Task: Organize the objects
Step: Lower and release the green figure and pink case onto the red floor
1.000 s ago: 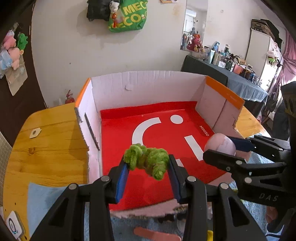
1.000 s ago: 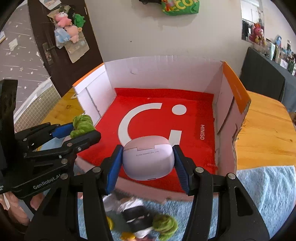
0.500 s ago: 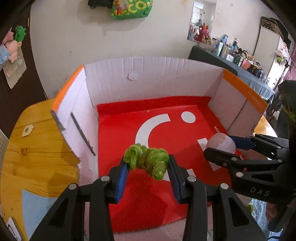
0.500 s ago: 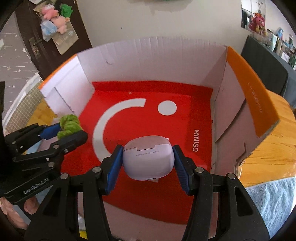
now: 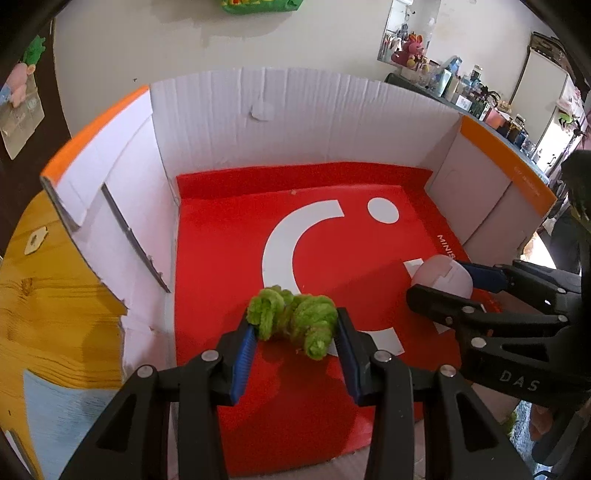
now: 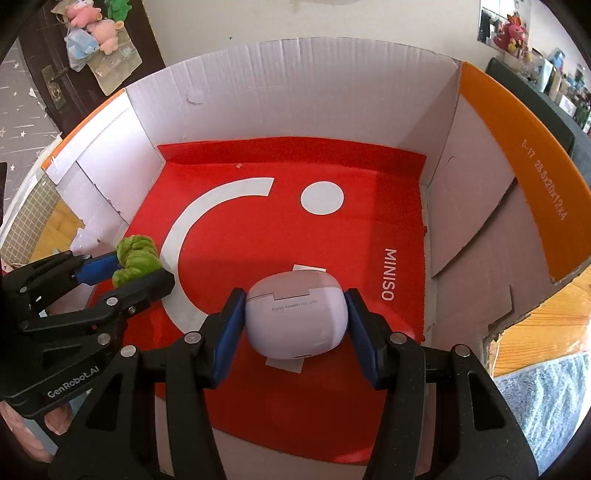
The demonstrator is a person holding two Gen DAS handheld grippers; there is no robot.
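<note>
An open cardboard box (image 5: pixel 303 122) (image 6: pixel 295 92) with white walls, orange rims and a red printed floor fills both views. My left gripper (image 5: pixel 295 328) (image 6: pixel 125 266) is shut on a fuzzy green scrunchie (image 5: pixel 291 321) (image 6: pixel 136 258), held over the near-left part of the red floor. My right gripper (image 6: pixel 295 317) (image 5: pixel 439 278) is shut on a pale lilac earbud case (image 6: pixel 297 317) (image 5: pixel 441 273), held over the near-right part of the floor. Both grippers point steeply down into the box, side by side.
The box stands on a wooden table (image 5: pixel 48 306) (image 6: pixel 546 321) with a blue-grey cloth (image 6: pixel 546 387) at the near edge. A dark cluttered side table (image 5: pixel 480 107) stands at the back right. Plush toys (image 6: pixel 96 26) hang on a dark door.
Both grippers have moved forward and down over the box's near edge, so the box now fills the views. Their holds on the scrunchie and the case are unchanged.
</note>
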